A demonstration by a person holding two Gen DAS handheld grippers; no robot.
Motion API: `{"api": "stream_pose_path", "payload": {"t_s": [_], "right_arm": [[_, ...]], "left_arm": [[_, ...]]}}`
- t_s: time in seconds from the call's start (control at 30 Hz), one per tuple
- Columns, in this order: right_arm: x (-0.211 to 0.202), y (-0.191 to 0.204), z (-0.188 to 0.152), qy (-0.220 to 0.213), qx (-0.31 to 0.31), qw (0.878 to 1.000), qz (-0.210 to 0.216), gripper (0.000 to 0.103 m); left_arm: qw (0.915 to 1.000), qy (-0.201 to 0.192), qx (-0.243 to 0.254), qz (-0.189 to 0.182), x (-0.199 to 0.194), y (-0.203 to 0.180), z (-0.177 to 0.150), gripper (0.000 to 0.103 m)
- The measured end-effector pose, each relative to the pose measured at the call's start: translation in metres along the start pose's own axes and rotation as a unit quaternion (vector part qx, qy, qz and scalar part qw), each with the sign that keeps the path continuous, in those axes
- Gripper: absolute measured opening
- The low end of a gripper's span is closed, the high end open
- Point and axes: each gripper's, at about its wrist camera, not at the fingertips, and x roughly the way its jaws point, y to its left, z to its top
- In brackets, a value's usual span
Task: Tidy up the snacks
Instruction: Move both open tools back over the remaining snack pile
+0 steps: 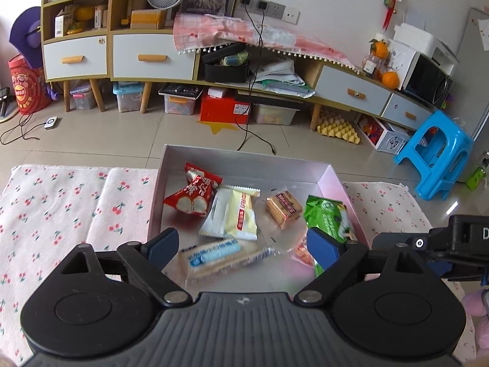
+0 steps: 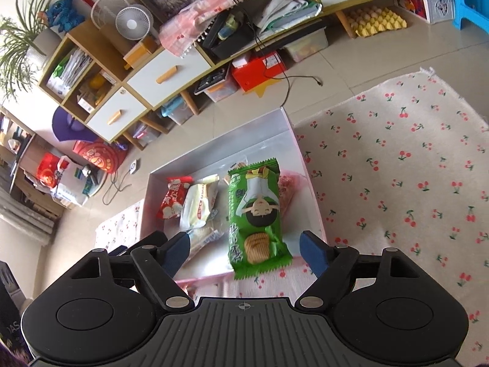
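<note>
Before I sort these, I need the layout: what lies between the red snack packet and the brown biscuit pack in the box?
In the left wrist view, a white-and-yellow wrapped snack lies between the red snack packet and the brown biscuit pack.

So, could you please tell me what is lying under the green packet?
A pink packet pokes out beneath the green packet; the box floor below them is hidden.

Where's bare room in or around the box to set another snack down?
Inside the box, the far strip along the back wall beyond the red packet is bare. The cherry-print mat right of the box is bare too. The near half is crowded: green packet, yellow-white packet, blue-label biscuit.
</note>
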Motion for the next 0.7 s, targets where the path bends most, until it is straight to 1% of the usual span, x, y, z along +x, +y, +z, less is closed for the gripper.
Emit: {"api": "stream_pose_path", "payload": {"t_s": [0.2,0.43,0.53,0.7], "right_arm": [[-0.017,0.005,-0.012,-0.002,-0.011,1.0,-0.005,0.084],[-0.03,0.008,-0.029,0.003,-0.023,1.0,-0.009,0.086],[-0.034,0.009,-0.037,0.007,-0.027,1.0,-0.011,0.086],[-0.041,0.011,-0.048,0.01,-0.036,0.999,-0.015,0.086]], "left_arm": [[1.0,0.002,-0.005,0.007,-0.018,0.002,-0.012,0.098],[0.9998,0.01,-0.012,0.016,-0.035,0.006,-0.023,0.102],[0.9994,0.017,-0.012,0.026,-0.042,0.006,-0.029,0.102],[0.9989,0.029,-0.015,0.032,-0.052,0.008,-0.04,0.102]]}}
